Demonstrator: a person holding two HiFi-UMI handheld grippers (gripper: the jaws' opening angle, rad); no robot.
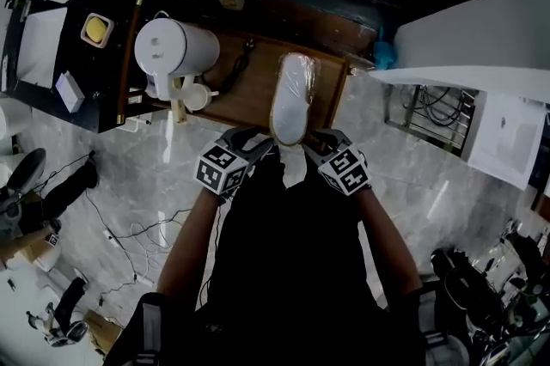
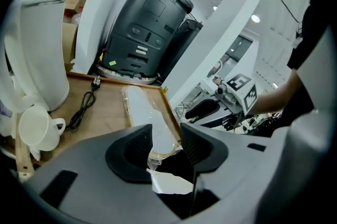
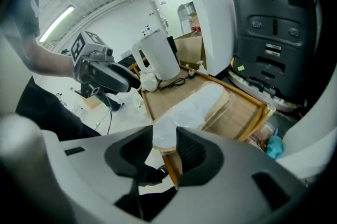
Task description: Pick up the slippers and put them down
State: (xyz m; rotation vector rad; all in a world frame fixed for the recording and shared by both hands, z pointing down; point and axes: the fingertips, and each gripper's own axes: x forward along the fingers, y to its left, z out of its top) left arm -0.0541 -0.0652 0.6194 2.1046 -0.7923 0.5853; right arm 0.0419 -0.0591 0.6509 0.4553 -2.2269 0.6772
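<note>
A person's forearms (image 1: 193, 235) are reaching down and forward from a dark-clad torso. The left gripper (image 1: 260, 143) and the right gripper (image 1: 314, 141) are angling in from either side toward the near end of the slippers (image 1: 292, 98). Both tongs are standing apart. Each gripper view is showing the pale tip of the pack sitting between that gripper's pads, with the pads not pressing on it.

The slippers, a white pair sealed in shiny clear plastic, are lying lengthwise on a wooden tray (image 1: 249, 94). Their near end is jutting past the rim toward the person. To the tray's left, a white kettle (image 1: 176, 51) is standing upright with a white cup (image 1: 199, 96) just beside it, and a black cord (image 1: 242, 62) is lying near them.

Only the head view is taking in the marble floor (image 1: 155, 175) and its loose cables. Only the gripper views are revealing a dark grey machine (image 2: 150, 28) standing beyond the tray's far rim, and each is also catching the opposite gripper across the slippers.
</note>
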